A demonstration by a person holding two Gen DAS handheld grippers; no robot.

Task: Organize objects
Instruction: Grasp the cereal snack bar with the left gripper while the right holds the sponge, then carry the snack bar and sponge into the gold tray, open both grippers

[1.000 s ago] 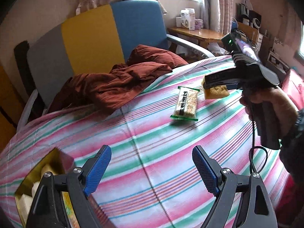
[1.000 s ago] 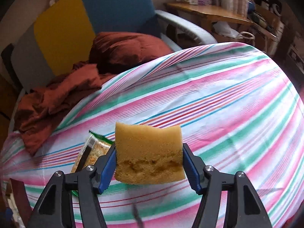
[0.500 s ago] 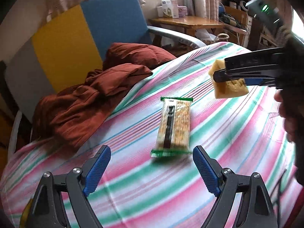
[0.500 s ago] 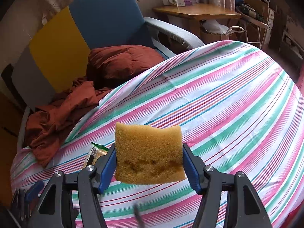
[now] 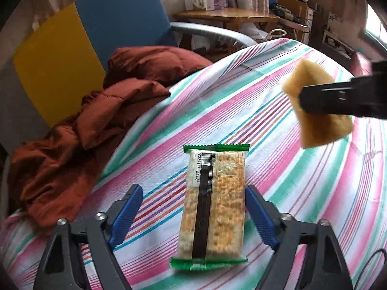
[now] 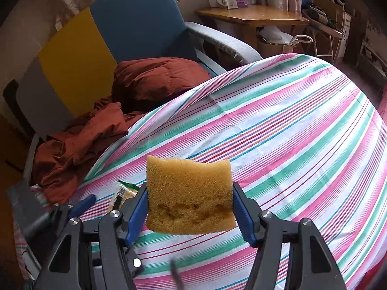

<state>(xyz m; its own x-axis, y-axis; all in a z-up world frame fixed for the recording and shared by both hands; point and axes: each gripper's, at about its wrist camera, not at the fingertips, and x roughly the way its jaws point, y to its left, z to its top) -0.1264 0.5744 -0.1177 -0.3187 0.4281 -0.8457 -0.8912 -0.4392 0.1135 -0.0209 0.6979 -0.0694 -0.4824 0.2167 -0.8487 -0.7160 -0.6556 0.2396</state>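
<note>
Sponge (image 6: 189, 194) in right claw (image 6: 189, 213)

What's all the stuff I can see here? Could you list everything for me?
cracker packet: one, clear with green ends, flat on the striped cloth, between the left gripper's jaws
sponge: one, yellow-brown, held above the cloth
striped cloth: one, pink, green and white, covering the table
red-brown garment: one, heaped on the chair and the cloth's edge
chair: one, grey, yellow and blue, behind the table
wooden side table: one, brown, far right, with boxes on it
left gripper: black with blue pads, jaws closing around the packet, left pad not yet touching
right gripper: black with blue pads, clamped on the sponge
</note>
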